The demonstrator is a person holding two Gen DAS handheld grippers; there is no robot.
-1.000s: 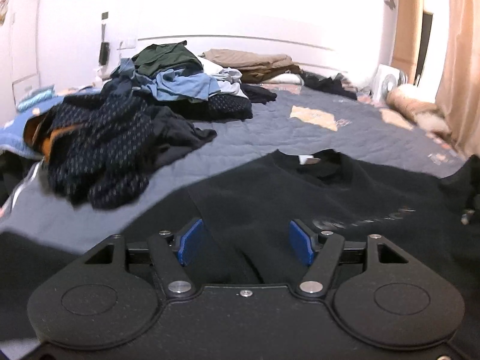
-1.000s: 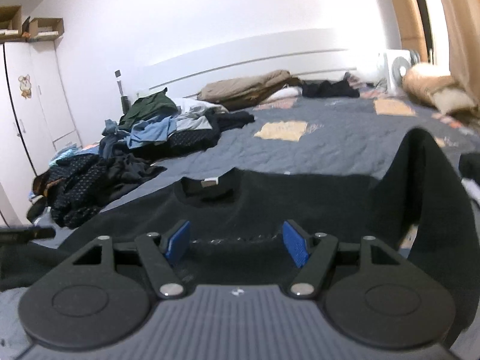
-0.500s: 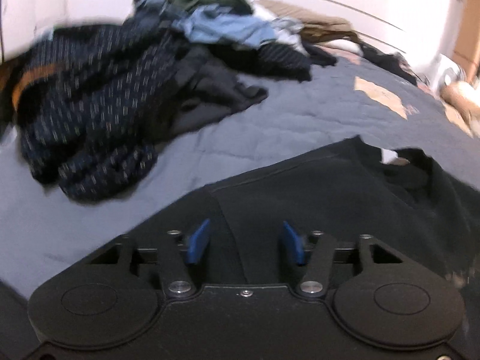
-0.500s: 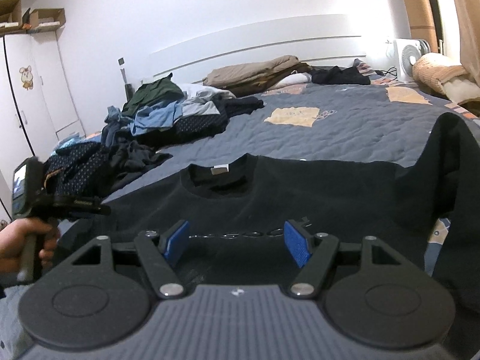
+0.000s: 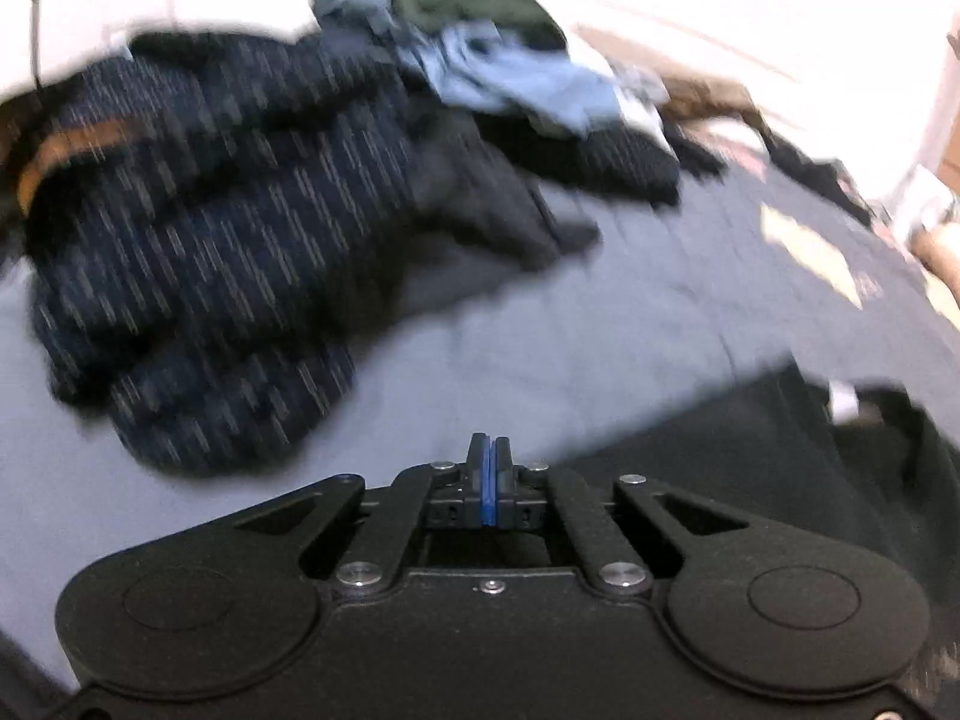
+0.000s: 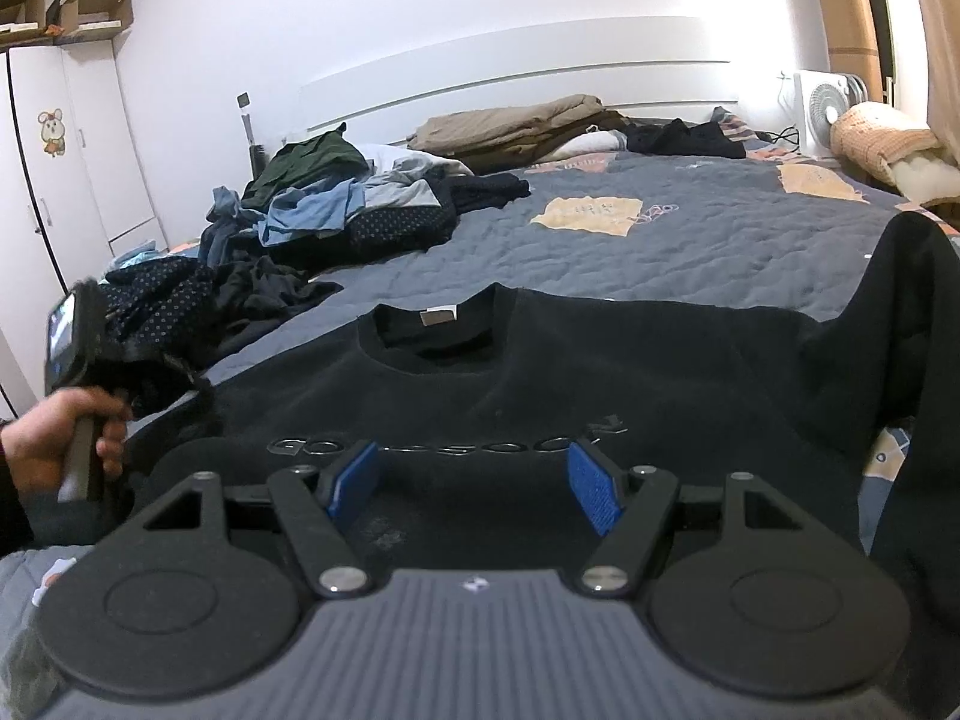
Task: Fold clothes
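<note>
A white headboard runs across the upper middle of the right wrist view, above a grey quilted bedspread with tan patches. At the upper right stand a white fan and a rolled beige blanket. A white wardrobe with a cartoon sticker fills the left edge, with cardboard boxes on top.

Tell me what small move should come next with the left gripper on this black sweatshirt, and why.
Probably reopen the left gripper and dip it onto the near left edge of the black sweatshirt. Its fingers have just been closing and meet with no cloth visible between them, so nothing seems gripped. The sweatshirt lies front up and unfolded on the bed.
</note>
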